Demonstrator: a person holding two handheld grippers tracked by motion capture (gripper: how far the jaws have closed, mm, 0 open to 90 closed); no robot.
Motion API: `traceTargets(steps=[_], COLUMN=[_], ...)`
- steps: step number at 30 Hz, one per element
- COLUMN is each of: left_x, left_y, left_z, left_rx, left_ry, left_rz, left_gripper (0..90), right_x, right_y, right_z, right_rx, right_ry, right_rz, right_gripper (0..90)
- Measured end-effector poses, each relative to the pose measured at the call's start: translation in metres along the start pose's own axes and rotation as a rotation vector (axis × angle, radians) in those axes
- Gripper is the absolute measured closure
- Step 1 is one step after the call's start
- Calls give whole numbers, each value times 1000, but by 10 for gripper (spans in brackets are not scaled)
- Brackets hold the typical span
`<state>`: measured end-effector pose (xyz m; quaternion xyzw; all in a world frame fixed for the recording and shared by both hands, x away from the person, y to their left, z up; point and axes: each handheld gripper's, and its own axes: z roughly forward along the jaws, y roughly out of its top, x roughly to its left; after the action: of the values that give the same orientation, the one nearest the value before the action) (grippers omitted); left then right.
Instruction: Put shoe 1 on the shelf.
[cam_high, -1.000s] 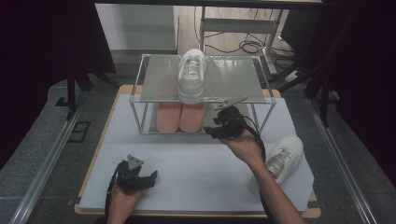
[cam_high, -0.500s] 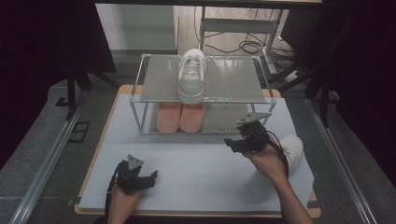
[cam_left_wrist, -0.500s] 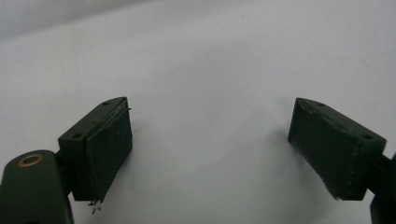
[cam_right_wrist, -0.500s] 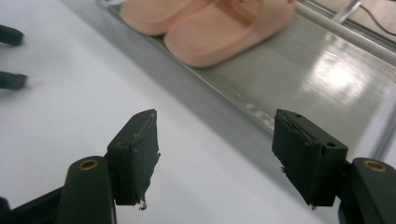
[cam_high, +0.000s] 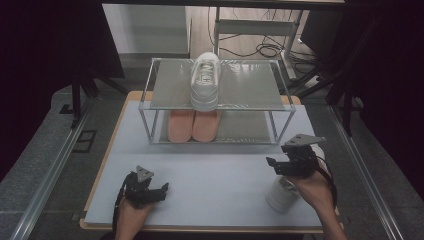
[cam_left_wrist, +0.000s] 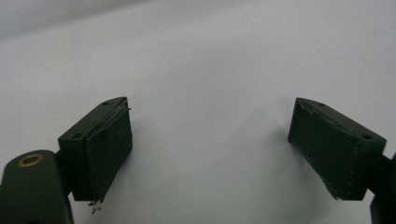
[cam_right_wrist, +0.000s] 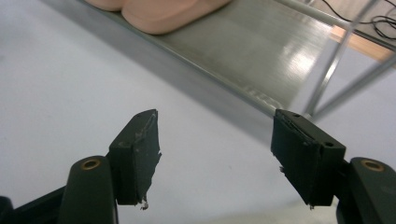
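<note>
Left gripper (cam_high: 161, 190) rests released on the mat (cam_high: 220, 175), idle. Right gripper (cam_high: 274, 166), jaws just widened with nothing between, hangs over the loose shoe (cam_high: 281, 194) near the rack (cam_high: 278, 114). Risks: a shallow pinch dropping it, or clipping the rack post.

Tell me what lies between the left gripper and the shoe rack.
Nothing: in the high view, only bare table separates the left gripper from the shoe rack.
</note>
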<state>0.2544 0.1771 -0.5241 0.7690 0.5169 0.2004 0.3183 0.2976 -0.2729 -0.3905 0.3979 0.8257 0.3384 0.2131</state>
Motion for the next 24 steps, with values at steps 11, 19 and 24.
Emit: traceTargets(steps=[11, 19, 24], left_x=[0, 0, 0], left_y=[0, 0, 0], left_z=[0, 0, 0], left_rx=[3, 3, 3], left_ry=[0, 0, 0], left_rz=[0, -1, 0], left_gripper=[135, 135, 135], right_x=[-18, -22, -22], right_y=[-41, -63, -70], right_z=[-25, -38, -41], right_rx=[-1, -11, -16], right_ry=[-67, -83, -80], right_rz=[61, 107, 118], right_gripper=[328, 326, 330])
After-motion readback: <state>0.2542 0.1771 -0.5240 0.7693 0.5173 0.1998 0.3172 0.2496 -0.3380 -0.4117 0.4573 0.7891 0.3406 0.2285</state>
